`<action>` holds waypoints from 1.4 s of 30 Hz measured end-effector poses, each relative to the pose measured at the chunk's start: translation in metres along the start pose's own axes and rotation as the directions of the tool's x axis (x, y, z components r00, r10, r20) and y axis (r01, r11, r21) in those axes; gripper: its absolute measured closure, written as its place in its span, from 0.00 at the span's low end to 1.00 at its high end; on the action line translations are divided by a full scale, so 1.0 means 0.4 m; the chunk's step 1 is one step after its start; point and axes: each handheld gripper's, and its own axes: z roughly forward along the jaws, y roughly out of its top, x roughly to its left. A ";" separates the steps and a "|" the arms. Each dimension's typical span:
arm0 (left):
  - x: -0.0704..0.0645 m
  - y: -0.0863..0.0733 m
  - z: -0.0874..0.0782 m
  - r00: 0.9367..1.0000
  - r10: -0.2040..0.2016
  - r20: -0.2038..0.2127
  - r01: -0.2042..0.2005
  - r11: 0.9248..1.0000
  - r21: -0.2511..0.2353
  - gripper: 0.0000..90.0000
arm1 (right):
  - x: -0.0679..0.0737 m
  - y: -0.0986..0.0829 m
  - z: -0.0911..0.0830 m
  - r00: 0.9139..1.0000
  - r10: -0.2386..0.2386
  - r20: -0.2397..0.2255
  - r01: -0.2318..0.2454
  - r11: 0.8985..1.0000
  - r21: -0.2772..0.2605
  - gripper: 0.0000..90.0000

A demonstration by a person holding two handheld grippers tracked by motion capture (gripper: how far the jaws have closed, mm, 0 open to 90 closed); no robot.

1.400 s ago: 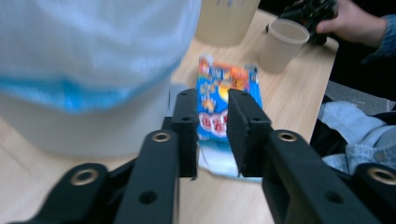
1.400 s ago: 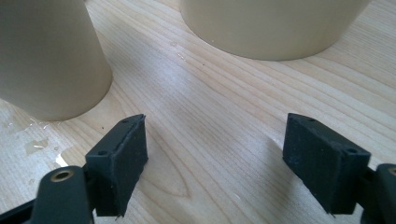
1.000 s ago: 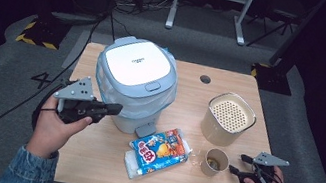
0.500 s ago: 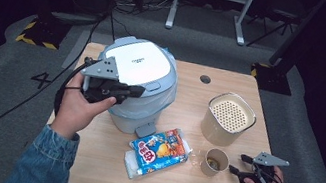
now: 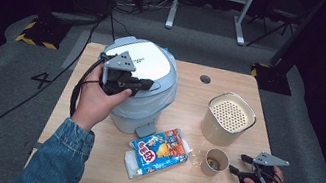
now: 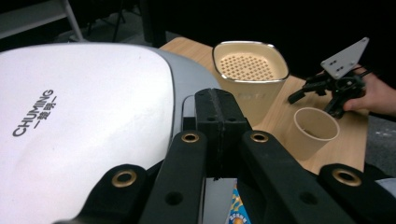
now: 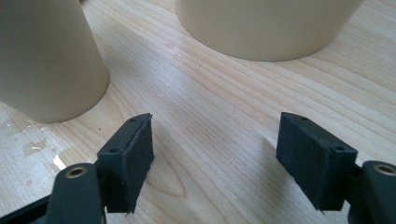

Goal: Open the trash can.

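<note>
My left gripper (image 5: 144, 84) hovers with jaws pressed together over the lid of the white bin (image 5: 148, 63) at the table's (image 5: 176, 175) back left; my right gripper (image 5: 234, 171) rests wide open beside the paper cup (image 5: 215, 161)

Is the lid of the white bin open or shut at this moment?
Shut. The lid lies flat on the bin, with no gap visible at its rim. The left gripper, jaws pressed together, is above the lid's front edge.
</note>
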 end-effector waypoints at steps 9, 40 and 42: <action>-0.032 0.022 0.022 0.991 0.066 -0.115 -0.060 0.996 0.061 1.00 | 0.000 0.000 0.000 1.000 -0.001 0.000 0.001 1.000 0.000 0.31; -0.034 -0.039 -0.093 0.992 0.073 0.103 -0.061 0.992 -0.114 0.55 | -0.001 0.004 0.005 1.000 0.003 0.008 -0.003 1.000 0.001 0.30; -0.036 -0.051 -0.106 0.990 0.084 0.114 -0.071 0.991 -0.111 0.53 | -0.001 0.005 0.005 1.000 0.004 0.007 -0.004 1.000 0.001 0.30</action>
